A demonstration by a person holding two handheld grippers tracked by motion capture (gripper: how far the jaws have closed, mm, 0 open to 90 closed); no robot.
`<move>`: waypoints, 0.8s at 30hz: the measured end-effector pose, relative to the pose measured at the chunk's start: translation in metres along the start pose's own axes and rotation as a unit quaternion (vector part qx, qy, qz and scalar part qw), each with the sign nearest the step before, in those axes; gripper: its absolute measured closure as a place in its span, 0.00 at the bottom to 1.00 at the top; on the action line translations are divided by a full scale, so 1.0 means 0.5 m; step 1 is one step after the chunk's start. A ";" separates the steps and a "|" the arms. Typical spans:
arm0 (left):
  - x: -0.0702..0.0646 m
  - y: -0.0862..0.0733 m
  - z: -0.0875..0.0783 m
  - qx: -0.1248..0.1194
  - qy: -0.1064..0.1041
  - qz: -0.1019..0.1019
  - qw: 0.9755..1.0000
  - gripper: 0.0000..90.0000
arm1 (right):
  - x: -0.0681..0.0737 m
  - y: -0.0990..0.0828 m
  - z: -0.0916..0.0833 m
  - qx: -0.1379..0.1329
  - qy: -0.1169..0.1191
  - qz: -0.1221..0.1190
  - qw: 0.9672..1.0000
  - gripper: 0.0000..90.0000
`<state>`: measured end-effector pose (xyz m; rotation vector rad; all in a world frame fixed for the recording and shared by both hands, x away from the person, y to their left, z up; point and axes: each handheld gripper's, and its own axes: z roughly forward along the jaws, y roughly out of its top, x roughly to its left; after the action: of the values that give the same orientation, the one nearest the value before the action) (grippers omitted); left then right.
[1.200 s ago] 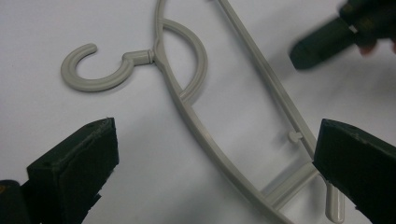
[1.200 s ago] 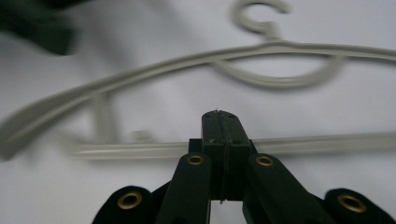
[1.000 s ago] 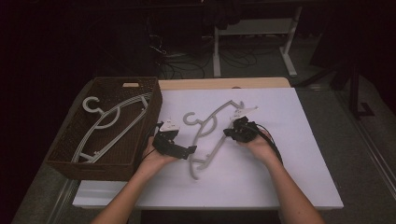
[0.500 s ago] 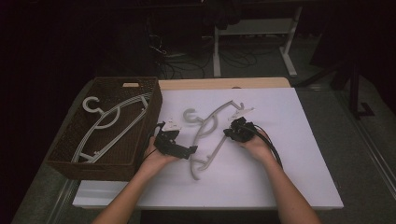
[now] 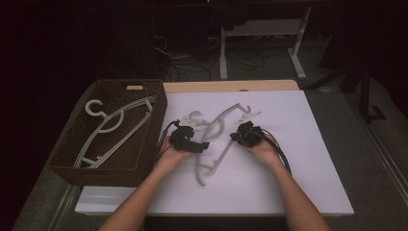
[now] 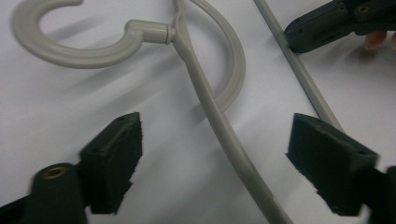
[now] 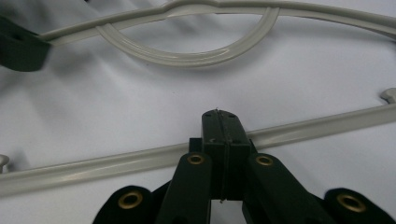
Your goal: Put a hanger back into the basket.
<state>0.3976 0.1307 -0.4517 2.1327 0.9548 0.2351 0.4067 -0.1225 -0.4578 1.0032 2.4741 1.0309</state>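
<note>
Little has shifted since a second ago: both hands sit at the same hanger, the left gripper (image 5: 188, 139) edging slightly nearer the shoulder arm while the right gripper (image 5: 246, 135) keeps its place at the bottom bar.

Between the left gripper's jaws, which stand spread wide, the hanger (image 6: 219, 121) runs as a grey sloping arm, with neither pad touching it. Just beyond the jaws the arm meets the neck and the open hook (image 6: 70, 46); a curved inner loop branches off beside it. Farther off, toward the upper right of the left gripper view, the other gripper's dark jaw tip lies against the straight bar.

The right gripper's jaws (image 7: 220, 154) are pressed together, and the bottom bar (image 7: 116, 163) passes straight behind their tips; whether they pinch the bar or merely rest closed against it I cannot tell. Beyond them lies the curved loop and the far shoulder line.

By its look, the hanger is moulded plastic: light, stiff along the bar, somewhat springy at the thin arms, and smooth enough to slip in a loose pinch. It should lift easily with little risk of breaking. The best hold seems to be the shoulder arm close to the neck, where the section is thickest, paired with the bar for balance.

Outward to the left gripper's far side stands a wicker basket (image 5: 154, 125) holding another hanger (image 5: 118, 126). All rests on a white table (image 5: 298, 192).
</note>
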 end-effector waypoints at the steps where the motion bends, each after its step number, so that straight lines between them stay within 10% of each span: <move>1: -0.002 0.002 0.007 0.010 -0.002 0.001 1.000 0.27 | 0.000 0.000 0.000 0.000 0.000 0.000 1.000 0.99; 16: -0.031 0.010 0.027 0.023 0.008 0.019 1.000 0.70 | 0.001 -0.001 0.000 0.001 -0.002 0.000 1.000 0.99; 24: -0.015 0.014 0.017 0.001 -0.023 -0.035 0.999 0.78 | 0.000 -0.002 -0.001 0.003 -0.004 -0.005 1.000 0.99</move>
<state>0.4003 0.1176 -0.4514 2.0935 1.0010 0.1495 0.4059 -0.1233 -0.4582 0.9941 2.4738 1.0158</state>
